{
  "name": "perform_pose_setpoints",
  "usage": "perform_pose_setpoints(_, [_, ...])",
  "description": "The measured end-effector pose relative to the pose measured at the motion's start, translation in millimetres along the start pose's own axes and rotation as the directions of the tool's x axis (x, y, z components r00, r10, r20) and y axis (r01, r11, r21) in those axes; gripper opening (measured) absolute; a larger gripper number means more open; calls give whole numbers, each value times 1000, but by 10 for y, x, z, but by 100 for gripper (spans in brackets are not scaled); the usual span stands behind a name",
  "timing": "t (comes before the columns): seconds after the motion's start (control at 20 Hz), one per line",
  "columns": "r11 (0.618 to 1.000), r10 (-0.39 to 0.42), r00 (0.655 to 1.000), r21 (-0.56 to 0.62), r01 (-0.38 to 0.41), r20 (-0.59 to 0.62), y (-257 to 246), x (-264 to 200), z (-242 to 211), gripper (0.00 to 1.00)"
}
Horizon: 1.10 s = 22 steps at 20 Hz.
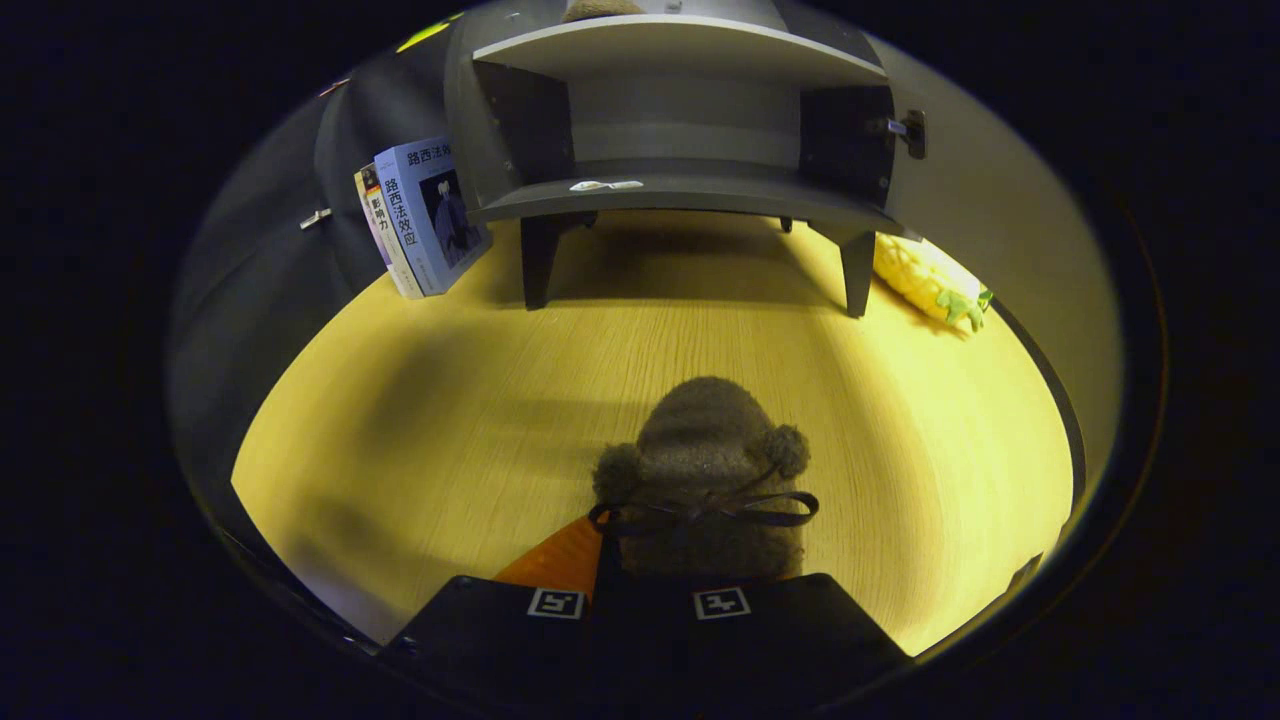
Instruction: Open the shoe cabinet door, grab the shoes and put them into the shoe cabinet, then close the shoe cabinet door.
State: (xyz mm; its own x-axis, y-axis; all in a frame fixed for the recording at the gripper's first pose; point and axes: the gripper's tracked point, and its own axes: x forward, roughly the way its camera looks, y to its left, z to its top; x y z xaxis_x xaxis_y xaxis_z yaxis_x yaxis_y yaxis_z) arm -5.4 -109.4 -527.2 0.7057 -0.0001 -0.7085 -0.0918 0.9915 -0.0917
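Jaws of the gripper [640, 600] sit nearly closed around the heel of the fuzzy shoe [705, 470], its long axis pointing straight ahead over the worktop [400, 420] toward the open shoe cabinet [680, 130] well beyond.

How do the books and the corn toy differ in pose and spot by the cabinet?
The books stand upright, leaning at the shoe cabinet by its open door; the corn toy lies flat past the opposite leg. The books are blue and boxy, the corn toy yellow and rounded. Both rest on the table, far beyond the gripper, shut on the shoe.
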Motion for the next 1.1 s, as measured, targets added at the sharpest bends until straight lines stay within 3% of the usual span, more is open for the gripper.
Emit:
perform_pose_setpoints(0.35, [999, -11, 995, -36, 15, 100, -4, 167, -27, 25])
perform_pose_setpoints(0.4, [999, -7, 996, -37, 11, 94, -27, 98, 80, 7])
perform_pose_setpoints(0.85, [999, 2, 992, -42, 4, 130, -19, 78, 93, 7])
perform_pose_setpoints(1.1, [998, 49, 990, -36, -45, 133, -11, 63, 92, 7])
